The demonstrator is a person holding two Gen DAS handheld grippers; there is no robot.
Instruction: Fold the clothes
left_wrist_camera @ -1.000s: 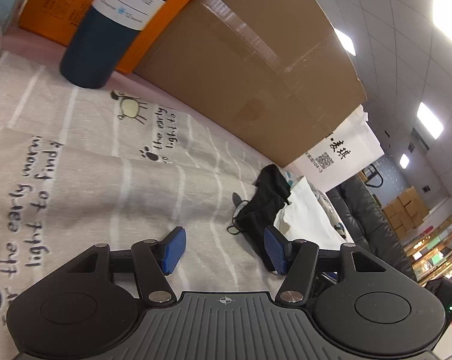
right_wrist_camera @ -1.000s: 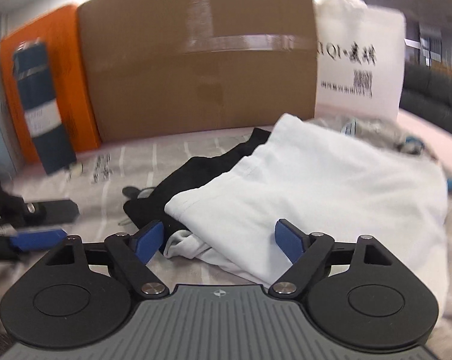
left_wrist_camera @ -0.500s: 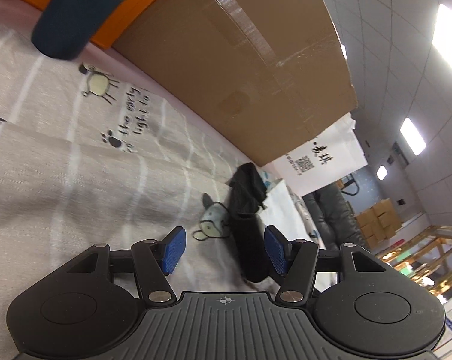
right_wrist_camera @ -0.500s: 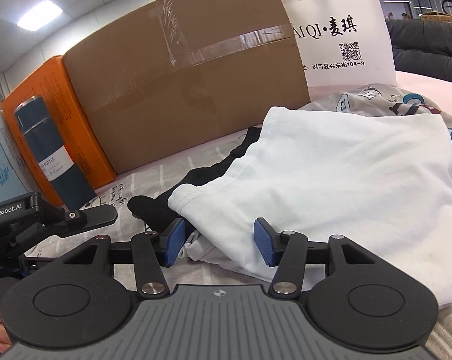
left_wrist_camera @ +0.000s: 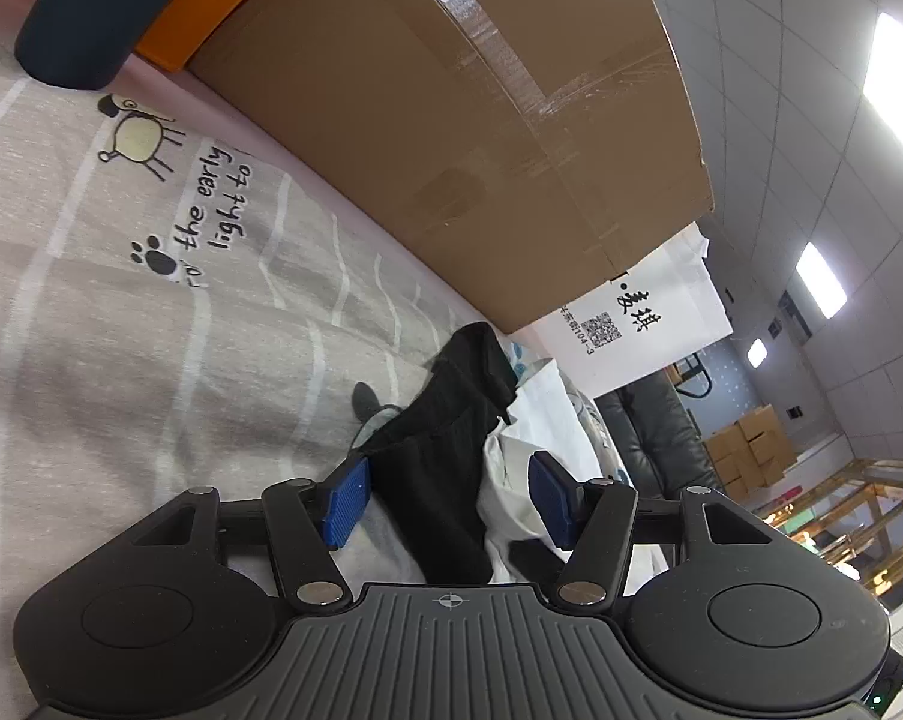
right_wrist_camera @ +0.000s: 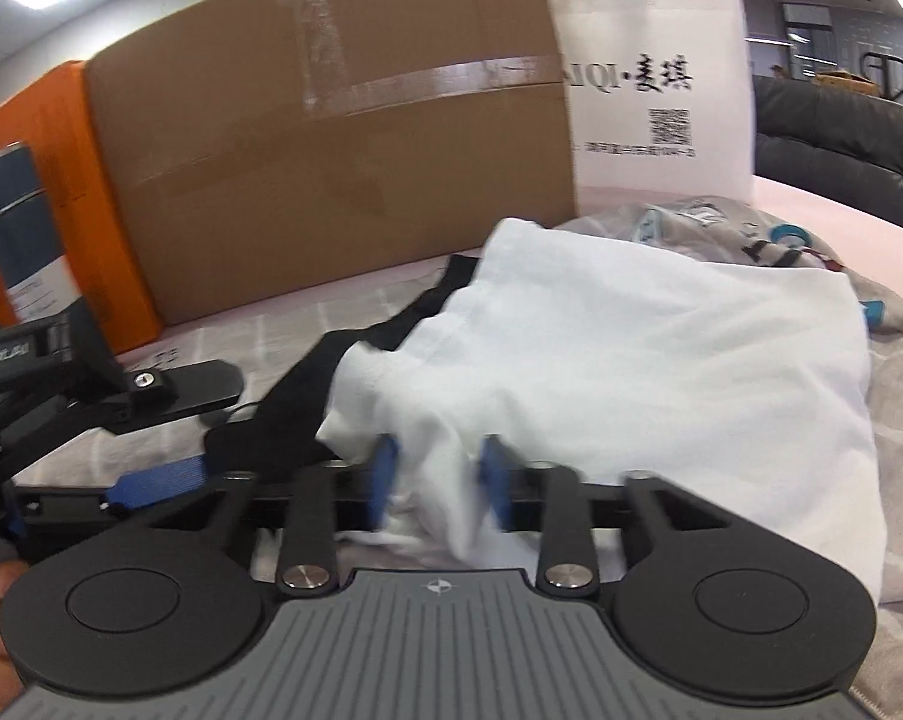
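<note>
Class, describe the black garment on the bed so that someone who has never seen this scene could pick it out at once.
Start at the big taped cardboard box standing along the back of the grey printed bedsheet. Just in front of it lies a pile of clothes; the black garment is the crumpled dark piece at its left edge, partly tucked under the white T-shirt. It is the only black cloth there.

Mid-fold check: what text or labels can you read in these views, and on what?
"the early" / "light to": printed grey sheet.
"麦琪" over a QR code, line ending "104-3": white bag; right view shows "IQI·".
Left gripper body label: blurred.
Blue bottle label: too small.
</note>
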